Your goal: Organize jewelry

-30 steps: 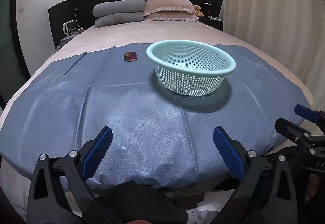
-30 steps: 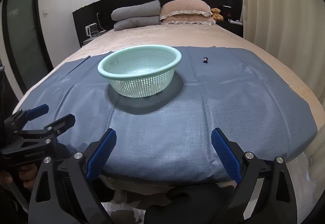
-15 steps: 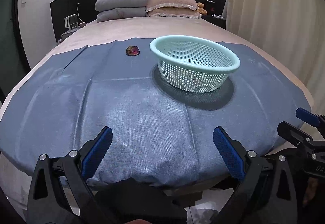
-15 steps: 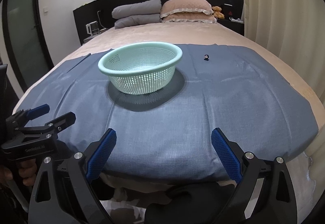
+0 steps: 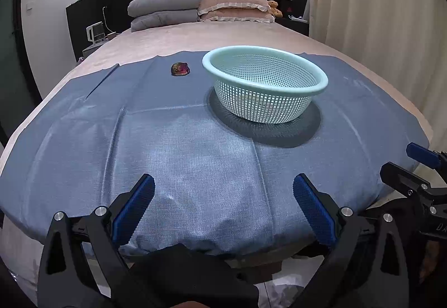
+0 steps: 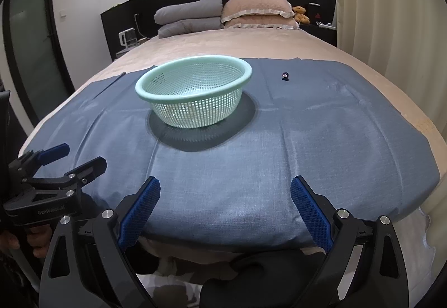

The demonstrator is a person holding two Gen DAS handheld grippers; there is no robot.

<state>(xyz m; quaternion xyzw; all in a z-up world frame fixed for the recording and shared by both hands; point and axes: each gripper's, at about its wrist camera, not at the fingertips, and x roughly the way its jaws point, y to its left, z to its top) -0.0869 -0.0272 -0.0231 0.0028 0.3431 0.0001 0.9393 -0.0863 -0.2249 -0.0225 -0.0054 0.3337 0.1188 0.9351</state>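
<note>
A mint-green mesh basket [image 5: 265, 84] stands on a blue cloth [image 5: 195, 154] spread over a bed; it also shows in the right wrist view [image 6: 194, 93]. A dark multicoloured jewelry piece [image 5: 180, 69] lies on the cloth left of the basket. A small dark ring-like piece [image 6: 285, 75] lies right of the basket. My left gripper [image 5: 223, 190] is open and empty over the cloth's near edge, and shows in the right wrist view [image 6: 67, 160]. My right gripper [image 6: 225, 192] is open and empty, and shows in the left wrist view [image 5: 410, 165].
Grey folded bedding [image 5: 164, 12] and pink pillows [image 5: 234, 5] lie at the head of the bed with a small teddy bear [image 6: 300, 14]. A curtain [image 5: 377, 14] hangs on the right. A dark door [image 6: 30, 42] is on the left.
Both grippers have moved forward and risen slightly over the bed's near edge. The basket and both jewelry pieces have stayed where they were. Both grippers stay open.
</note>
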